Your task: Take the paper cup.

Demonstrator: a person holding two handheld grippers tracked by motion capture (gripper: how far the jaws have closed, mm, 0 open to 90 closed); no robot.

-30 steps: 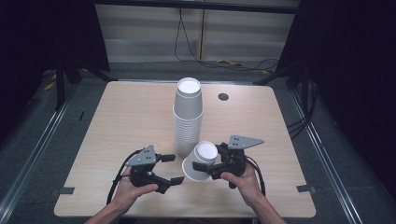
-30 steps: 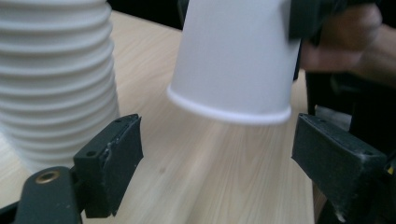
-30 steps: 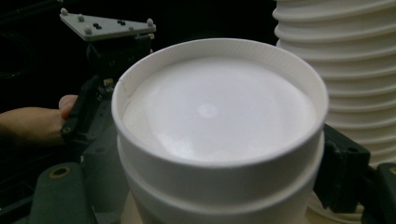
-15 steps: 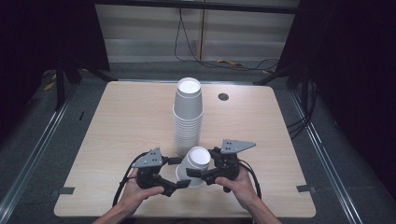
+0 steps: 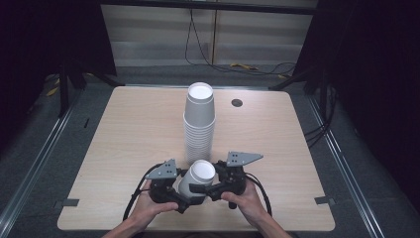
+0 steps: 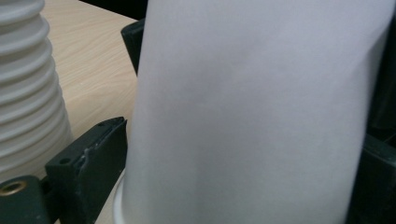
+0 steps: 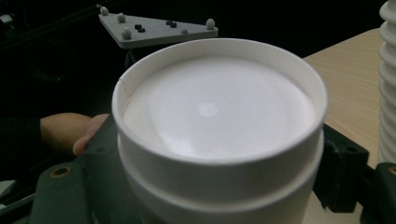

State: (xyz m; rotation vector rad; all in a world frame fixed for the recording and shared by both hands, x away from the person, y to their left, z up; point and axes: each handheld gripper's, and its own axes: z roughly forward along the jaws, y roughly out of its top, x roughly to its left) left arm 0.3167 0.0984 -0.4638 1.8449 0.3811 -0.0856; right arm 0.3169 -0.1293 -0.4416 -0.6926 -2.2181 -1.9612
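At the near edge of the worktop [image 5: 124, 129], a white cup [image 5: 196, 179] is held upside down between both tongs, its base tilted up and away from the person. The left tongs [image 5: 182, 201] are clamped on the cup's lower wall, with a black jaw pressed against each side in the left gripper view. The right tongs [image 5: 199, 189] are closed on it too, just under the base; in the right gripper view the cup [image 7: 217, 135] looks like two cups nested together, since a second rim can be seen below the top one. A tall stack [image 5: 199, 124] of upside-down cups is parked just behind, mid-worktop. A small dark disc [image 5: 236, 102] is set in the worktop farther back.
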